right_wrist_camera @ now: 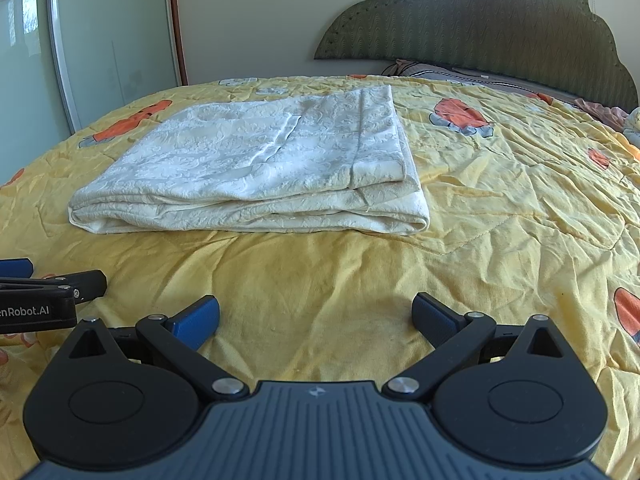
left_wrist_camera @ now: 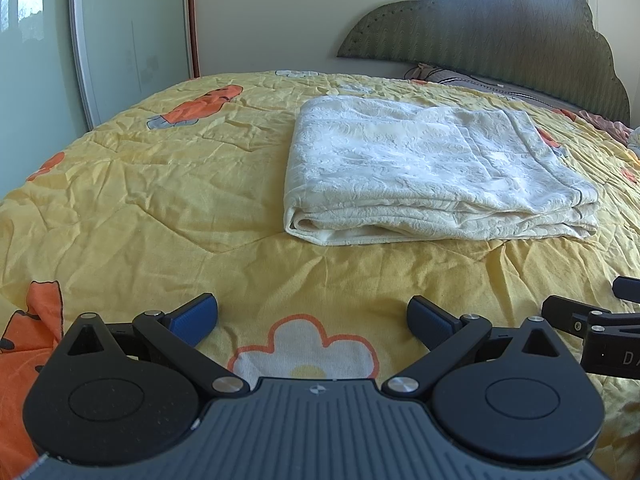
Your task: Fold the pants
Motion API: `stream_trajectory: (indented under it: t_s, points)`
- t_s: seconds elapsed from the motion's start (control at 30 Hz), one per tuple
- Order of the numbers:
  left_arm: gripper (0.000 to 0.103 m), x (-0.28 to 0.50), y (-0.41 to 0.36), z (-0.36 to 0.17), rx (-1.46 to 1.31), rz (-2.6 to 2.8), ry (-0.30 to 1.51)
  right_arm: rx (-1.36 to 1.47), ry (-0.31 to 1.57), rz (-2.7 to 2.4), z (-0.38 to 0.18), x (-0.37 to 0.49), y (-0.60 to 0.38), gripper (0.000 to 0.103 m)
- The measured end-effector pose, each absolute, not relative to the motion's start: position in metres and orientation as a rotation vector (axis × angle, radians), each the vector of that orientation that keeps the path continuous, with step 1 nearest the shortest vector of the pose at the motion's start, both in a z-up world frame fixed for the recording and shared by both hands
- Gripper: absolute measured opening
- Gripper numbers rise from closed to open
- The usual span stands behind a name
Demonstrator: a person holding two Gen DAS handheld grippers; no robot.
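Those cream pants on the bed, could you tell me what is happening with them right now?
A person holds two grippers over a yellow quilt. The cream pants lie folded in a flat stack on it, and nothing touches them. The left gripper and the right gripper are both open and empty, side by side, short of the near edge of the stack. The fold looks done.

The folded pants (left_wrist_camera: 436,172) are lying flat on the quilt (left_wrist_camera: 160,184), serving here as the landmark. The headboard (left_wrist_camera: 500,36) is standing behind them, with a pillow (left_wrist_camera: 460,78) lying between. The wardrobe door (left_wrist_camera: 128,32) is standing behind and to their left. Both grippers are sitting before the pants, apart from them: the left gripper (left_wrist_camera: 312,318) leftward, the right gripper (right_wrist_camera: 316,318) just beside it, rightward.
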State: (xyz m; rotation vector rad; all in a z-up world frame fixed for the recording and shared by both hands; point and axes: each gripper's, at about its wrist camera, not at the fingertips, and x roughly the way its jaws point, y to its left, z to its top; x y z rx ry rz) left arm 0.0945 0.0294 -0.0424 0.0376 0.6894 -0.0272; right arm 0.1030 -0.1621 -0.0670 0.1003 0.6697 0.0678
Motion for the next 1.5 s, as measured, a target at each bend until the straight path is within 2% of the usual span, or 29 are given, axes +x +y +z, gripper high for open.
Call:
stream_trajectory:
  t_s: [1.5]
  points:
    - [0.103, 0.0945, 0.029, -0.0424, 0.038, -0.027, 0.69, 0.087, 0.673, 0.072, -0.0675, 0.1028, -0.1603, 0.103]
